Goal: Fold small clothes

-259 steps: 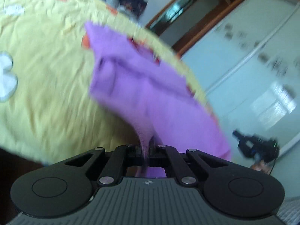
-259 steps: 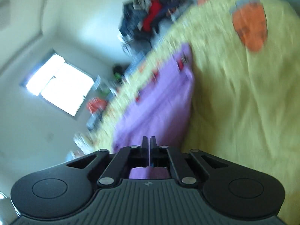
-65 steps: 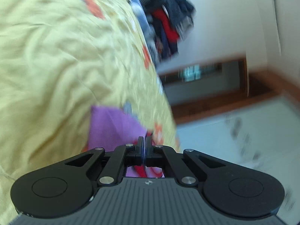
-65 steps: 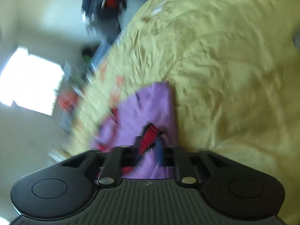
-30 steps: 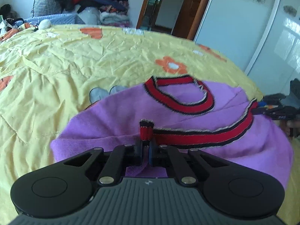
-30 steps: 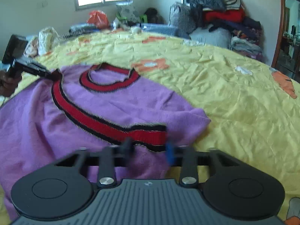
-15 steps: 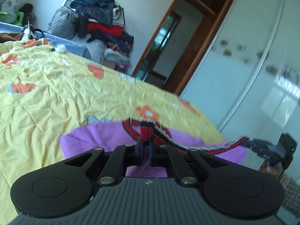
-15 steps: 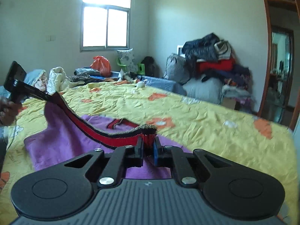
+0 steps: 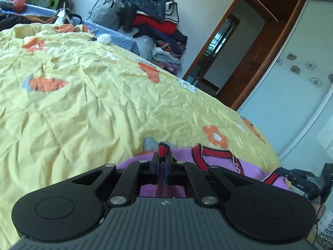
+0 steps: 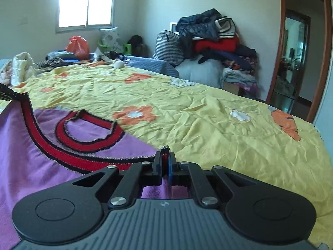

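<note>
Grippers hold the sweater by its red hem: the left gripper (image 9: 162, 160) and right gripper (image 10: 165, 160) each have fingers clamped on one end of the hem (image 10: 62, 156), likely to spread it for a fold. The sweater (image 10: 18, 145) lies partly on the quilt (image 10: 208, 120), collar (image 10: 87, 133) facing up. Beyond, the clothes pile (image 10: 214, 41) shows no legible writing.

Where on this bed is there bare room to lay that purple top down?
Bare yellow bedspread stretches beyond the purple sweater toward the doorway. The far edge is crowded: clothes pile, orange bag.
</note>
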